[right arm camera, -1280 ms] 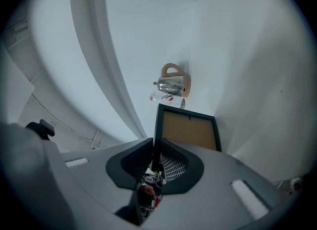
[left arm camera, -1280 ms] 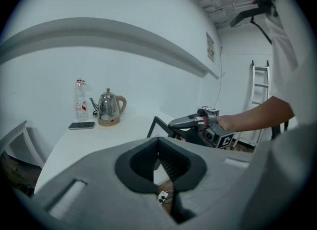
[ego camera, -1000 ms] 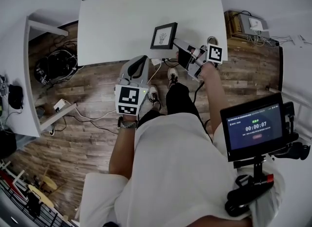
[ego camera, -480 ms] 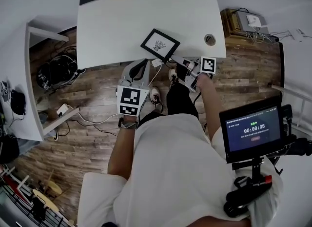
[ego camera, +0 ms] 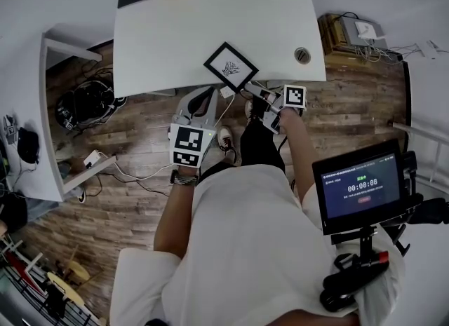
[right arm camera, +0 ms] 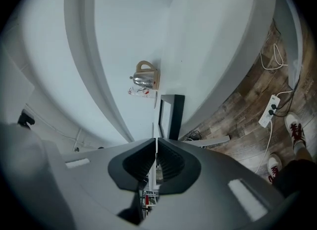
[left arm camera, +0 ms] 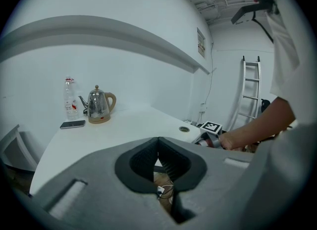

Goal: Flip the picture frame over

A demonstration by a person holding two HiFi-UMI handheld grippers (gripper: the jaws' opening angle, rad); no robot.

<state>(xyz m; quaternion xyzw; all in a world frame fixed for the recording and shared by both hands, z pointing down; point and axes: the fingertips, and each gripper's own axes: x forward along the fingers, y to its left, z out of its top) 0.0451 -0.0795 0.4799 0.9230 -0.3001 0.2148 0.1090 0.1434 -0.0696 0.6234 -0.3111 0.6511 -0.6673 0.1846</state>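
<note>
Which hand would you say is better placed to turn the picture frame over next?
Right. The right gripper sits at a corner of the picture frame, jaws closing on nothing; the left gripper hangs shut beyond the table edge.

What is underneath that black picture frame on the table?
The picture frame appears to lie flat, drawing side up, on the white table near its front edge. Only bare tabletop shows around it; its back and anything beneath it are covered.
</note>
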